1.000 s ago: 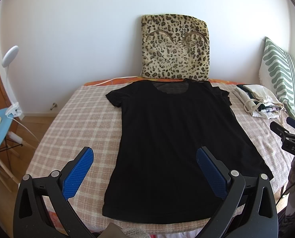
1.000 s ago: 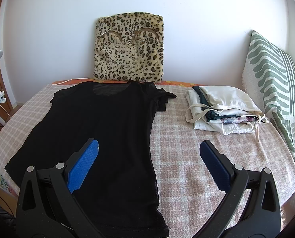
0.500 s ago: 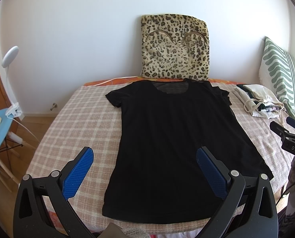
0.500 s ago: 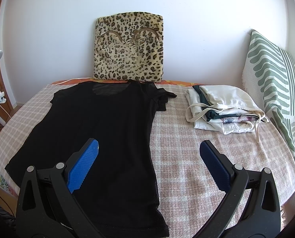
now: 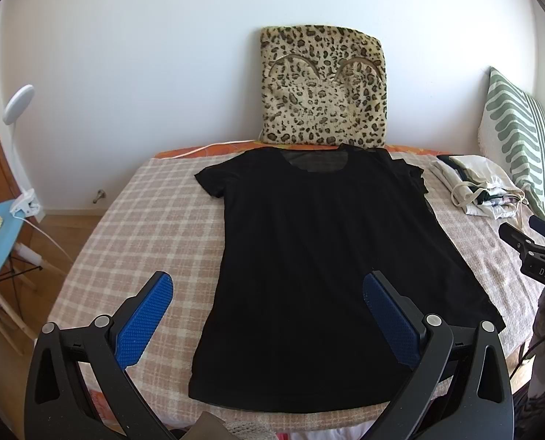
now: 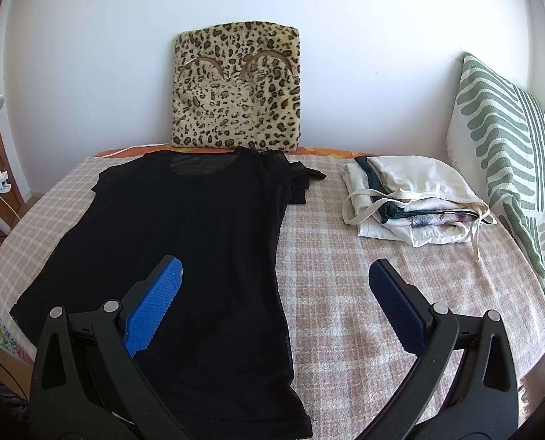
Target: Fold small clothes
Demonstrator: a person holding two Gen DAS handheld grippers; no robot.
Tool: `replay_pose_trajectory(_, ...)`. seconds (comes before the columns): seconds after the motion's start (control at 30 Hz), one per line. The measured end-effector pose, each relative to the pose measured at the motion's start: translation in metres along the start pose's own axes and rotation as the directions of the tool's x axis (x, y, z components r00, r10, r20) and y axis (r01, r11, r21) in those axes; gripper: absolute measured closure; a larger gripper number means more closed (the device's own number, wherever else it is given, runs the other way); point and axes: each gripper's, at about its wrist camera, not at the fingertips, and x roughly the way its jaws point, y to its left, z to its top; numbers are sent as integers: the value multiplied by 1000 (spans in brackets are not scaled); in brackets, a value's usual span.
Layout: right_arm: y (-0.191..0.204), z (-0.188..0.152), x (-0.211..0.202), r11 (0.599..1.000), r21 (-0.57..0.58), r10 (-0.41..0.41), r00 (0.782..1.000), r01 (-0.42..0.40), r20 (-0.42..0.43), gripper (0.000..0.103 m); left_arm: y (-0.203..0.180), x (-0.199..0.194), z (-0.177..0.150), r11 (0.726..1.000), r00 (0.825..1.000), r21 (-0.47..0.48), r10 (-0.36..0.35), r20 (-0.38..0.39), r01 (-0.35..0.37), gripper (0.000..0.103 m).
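While two tongs gape, one black T-shirt point(image 5: 320, 264) lies flat.

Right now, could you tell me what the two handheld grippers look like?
Both match: the left gripper and right gripper have matte black angular frames, silver pivot bolts and textured blue finger pads. The right gripper's side reads "DAS".

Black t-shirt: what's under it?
The black t-shirt lies flat on the checked blanket, which shows all around it. Anything else beneath is covered.
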Motion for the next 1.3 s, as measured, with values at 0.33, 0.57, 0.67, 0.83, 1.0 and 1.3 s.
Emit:
replay_pose_trajectory(0.33, 1, 0, 1, 1000, 2, 1, 1000, -1, -1, 0, 1, 1, -3, 1000, 1000, 8, 3, -6, -3, 0)
replay_pose_trajectory(0.57, 1, 2, 2, 1000, 4, 3, 1000, -3, -1, 0, 8, 4, -5, 1000, 999, -2, -29, -20, 29, 0)
replay_pose_trajectory(0.67, 5, 3, 0, 1000, 5, 6, 1000, -6, 5, 0, 11, 5, -7, 1000, 999, 10, -29, -22, 29, 0)
replay_pose_trajectory(0.83, 10, 3, -2, 999, 10, 30, 999, -30, 16, 0, 20, 11, -12, 1000, 999, -11, -7, -44, 7, 0)
replay_pose_trajectory(1.0, 16, 12, -5, 999, 1, 47, 998, -47, 39, 0, 34, 25, -17, 999, 992, -39, -13, -125, 9, 0)
replay_pose_trajectory(1.3, 35, 24, -9, 994, -10, 106, 992, -106, 61, 0, 65, 44, -29, 994, 972, -104, -60, -227, 37, 1)
